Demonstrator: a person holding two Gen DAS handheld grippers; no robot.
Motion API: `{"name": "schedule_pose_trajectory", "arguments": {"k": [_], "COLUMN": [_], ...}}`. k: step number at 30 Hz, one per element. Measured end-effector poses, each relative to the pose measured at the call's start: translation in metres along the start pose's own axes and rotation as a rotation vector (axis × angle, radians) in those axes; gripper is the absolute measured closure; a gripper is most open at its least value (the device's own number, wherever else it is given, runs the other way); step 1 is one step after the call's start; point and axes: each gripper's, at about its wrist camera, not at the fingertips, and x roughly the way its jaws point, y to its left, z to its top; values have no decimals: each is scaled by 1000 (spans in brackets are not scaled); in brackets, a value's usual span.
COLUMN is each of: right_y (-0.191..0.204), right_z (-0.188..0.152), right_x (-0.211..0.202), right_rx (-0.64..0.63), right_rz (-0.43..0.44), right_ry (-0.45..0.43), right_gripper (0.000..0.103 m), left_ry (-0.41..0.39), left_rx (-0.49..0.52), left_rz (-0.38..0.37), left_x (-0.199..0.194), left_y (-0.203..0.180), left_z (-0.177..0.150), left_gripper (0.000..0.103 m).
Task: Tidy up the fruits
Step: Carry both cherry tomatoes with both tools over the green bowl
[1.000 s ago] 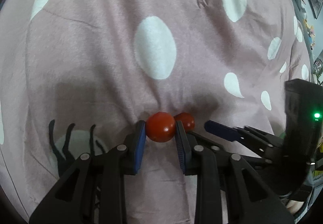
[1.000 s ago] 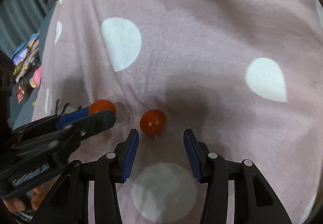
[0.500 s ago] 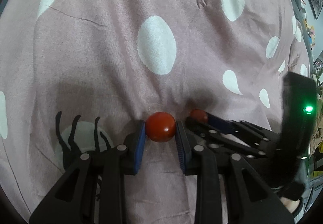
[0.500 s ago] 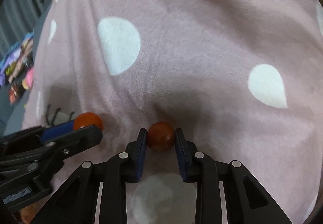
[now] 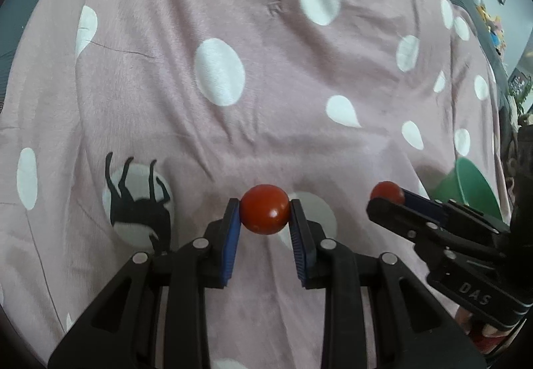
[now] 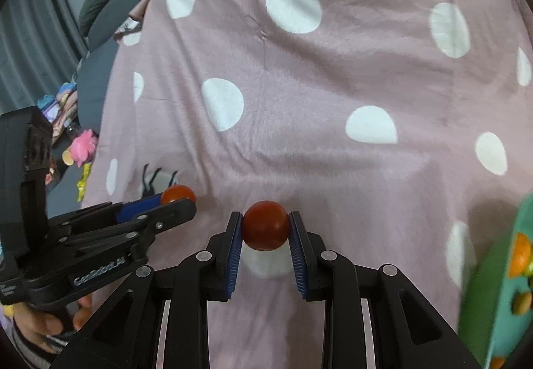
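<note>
- The left gripper (image 5: pixel 265 219) has its blue pads (image 5: pixel 231 235) clamped on a small red tomato (image 5: pixel 265 214), pinching it across its widest part, lifted clear of the cloth below.
- The right gripper (image 6: pixel 265 229) grips a second tomato (image 6: pixel 265 225) the same way, pads pressed on its 2 opposite sides.
- Each gripper also shows in the other's view, off to the side with its red fruit at the tip.
- These tomatoes look light, smooth and glossy, so they are likely slippery and easy to bruise or burst; a gentle squeeze across the middle, as now, seems the safest hold, since a pinch nearer one end would probably let the round skin squirt out.
- Count: 2 tomatoes, 1 in each gripper; 2 grippers.
- Beneath lies a pink bedspread (image 5: pixel 266 86) with white dots and a black horse print.
- A green bowl (image 5: pixel 473 182) sits near the right gripper; in the right wrist view its rim (image 6: pixel 493 302) shows orange fruit inside, too blurred to count.
- The bowl is probably where both tomatoes belong.
</note>
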Motion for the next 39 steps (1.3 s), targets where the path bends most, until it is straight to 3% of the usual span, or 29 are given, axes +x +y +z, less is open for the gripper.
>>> {"name": "schedule_pose_trajectory", "arguments": {"k": [21,39], "right_y": [0,-52], "right_z": [-60,-84], "right_x": [-88,-151], "right_rx": [100,221], "right_rz": [-25,-91], "right_ry": [-90,-209], "right_gripper": [74,74], "left_ry": [-23,-23], "left_rx": [138,280], "left_rz": [-44,-103], "left_x": [-57,-62], "left_y": [-68,-145], "left_z": [-40,-41], "left_gripper": [74,74]}}
